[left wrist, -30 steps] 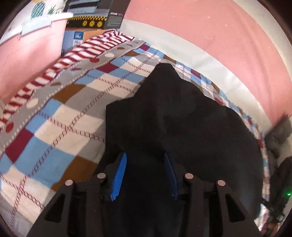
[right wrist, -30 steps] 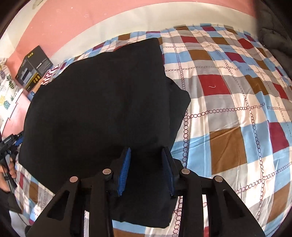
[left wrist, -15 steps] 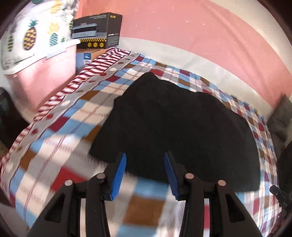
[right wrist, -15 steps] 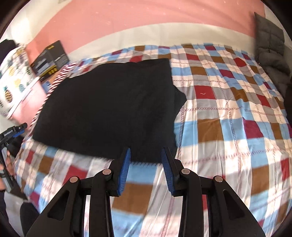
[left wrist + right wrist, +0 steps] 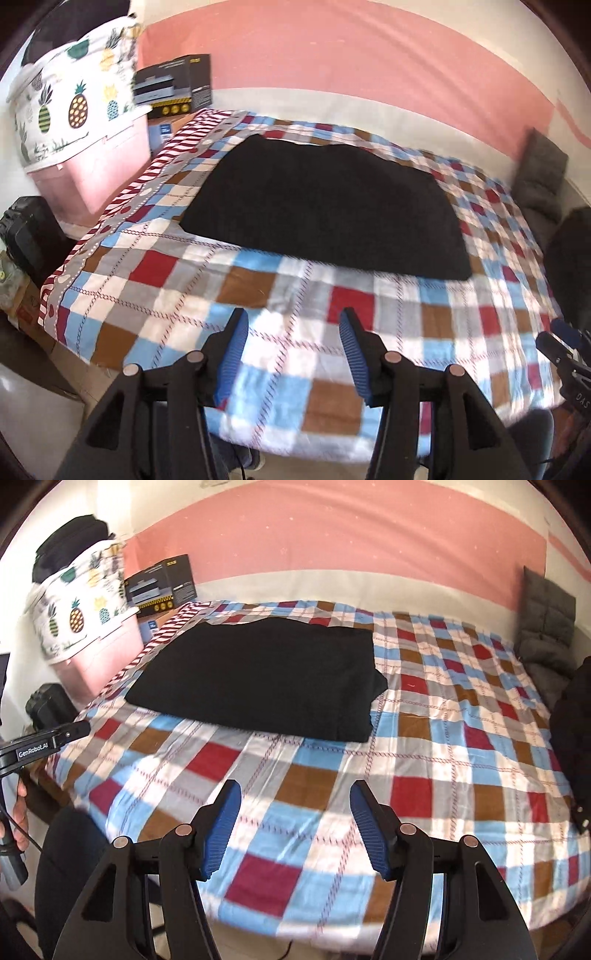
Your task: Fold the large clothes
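Now both my tools, left tool [image 5: 291, 354] and right tool [image 5: 295, 829], gape empty short of the garment [image 5: 258, 679]; I judge the fold complete, so keep clear.

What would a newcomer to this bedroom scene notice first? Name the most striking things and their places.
A black folded garment lies on the far left part of the checked bedspread. In front, the right gripper and left gripper hang open above the spread, holding nothing. A pink band crosses the wall behind.
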Demonstrator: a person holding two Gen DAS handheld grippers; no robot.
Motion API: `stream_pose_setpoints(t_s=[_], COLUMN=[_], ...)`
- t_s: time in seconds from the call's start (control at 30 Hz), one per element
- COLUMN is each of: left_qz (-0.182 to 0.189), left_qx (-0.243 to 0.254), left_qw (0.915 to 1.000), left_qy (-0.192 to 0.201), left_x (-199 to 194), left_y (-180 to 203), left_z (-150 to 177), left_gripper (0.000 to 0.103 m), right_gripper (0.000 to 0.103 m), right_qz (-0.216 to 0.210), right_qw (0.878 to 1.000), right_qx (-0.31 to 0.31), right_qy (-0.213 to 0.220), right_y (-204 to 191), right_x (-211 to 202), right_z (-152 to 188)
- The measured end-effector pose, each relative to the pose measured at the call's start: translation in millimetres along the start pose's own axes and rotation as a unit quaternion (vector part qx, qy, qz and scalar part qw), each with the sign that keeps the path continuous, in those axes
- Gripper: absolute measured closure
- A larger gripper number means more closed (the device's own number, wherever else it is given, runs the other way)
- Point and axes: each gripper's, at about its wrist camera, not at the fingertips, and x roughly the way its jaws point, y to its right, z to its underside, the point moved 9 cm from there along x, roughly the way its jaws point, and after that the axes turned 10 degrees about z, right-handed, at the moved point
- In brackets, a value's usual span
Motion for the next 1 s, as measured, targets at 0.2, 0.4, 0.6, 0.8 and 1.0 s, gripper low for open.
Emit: stream_pose_setpoints(t_s=[0.2,0.4,0.6,0.8,1.0], left_qz=[0.017,0.017,0.02,0.02,0.018], left_qx=[0.018,0.026,0.026,0.027,0.023], left_qw=[0.9997,0.9995,0.9995,0.9994,0.9995], left_qy=[-0.007,-0.005,-0.004,-0.007,-0.01], left_x=[-17,-23,-27,-28,-29], left_y=[32,42,43,42,38], left_z=[20,25,26,30,31], left_gripper=[0.049,0.049,0.049,0.049,0.049], right_gripper=[0.041,0.041,0.041,0.041,0.041], right_qz=[0.021,0.028,0.028,0.027,0.026], right_qw=[1.0,1.0,1.0,1.0,1.0], right_qx=[-0.005,0.001,0.005,0.004,-0.001], right_qy=[0.004,-0.002,0.004,0.006,0.009], right_y=[7,10,10,7,2], right_x=[-30,-40,-45,-49,-51], right_z=[27,43,44,41,36])
